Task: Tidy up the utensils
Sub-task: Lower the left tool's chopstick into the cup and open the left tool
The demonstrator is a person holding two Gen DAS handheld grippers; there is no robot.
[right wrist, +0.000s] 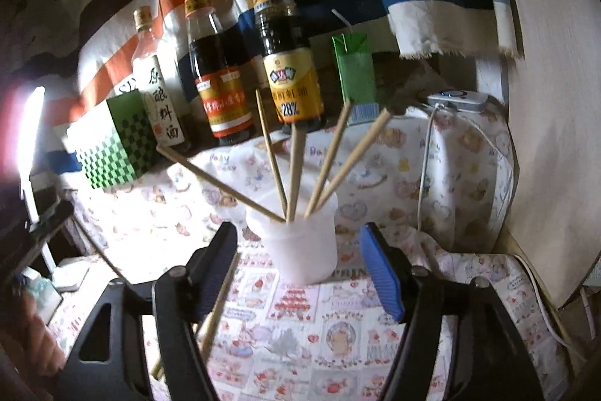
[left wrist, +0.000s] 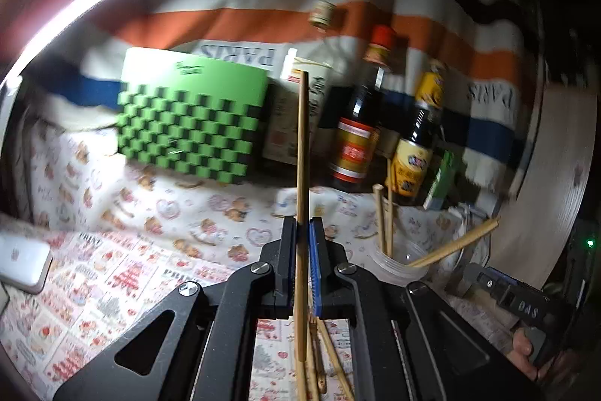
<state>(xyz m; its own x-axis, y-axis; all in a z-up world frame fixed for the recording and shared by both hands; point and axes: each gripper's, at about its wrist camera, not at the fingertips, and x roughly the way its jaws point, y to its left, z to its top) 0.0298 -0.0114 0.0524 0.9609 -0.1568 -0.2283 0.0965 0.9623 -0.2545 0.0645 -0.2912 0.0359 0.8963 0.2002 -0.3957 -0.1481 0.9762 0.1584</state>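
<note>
Left tongs clenched on one chopstick, standing nearly upright. Cup low to the right, near. Right tongs released, wide, nothing pinched, just before the cup, away from tabletop edges. Thin, smooth wooden sticks; frosted, round plastic cup; soft printed cloth.

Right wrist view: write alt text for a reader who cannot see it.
The open right gripper faces a white plastic cup holding five wooden chopsticks on a patterned tablecloth. Three sauce bottles and a green carton stand behind.
</note>
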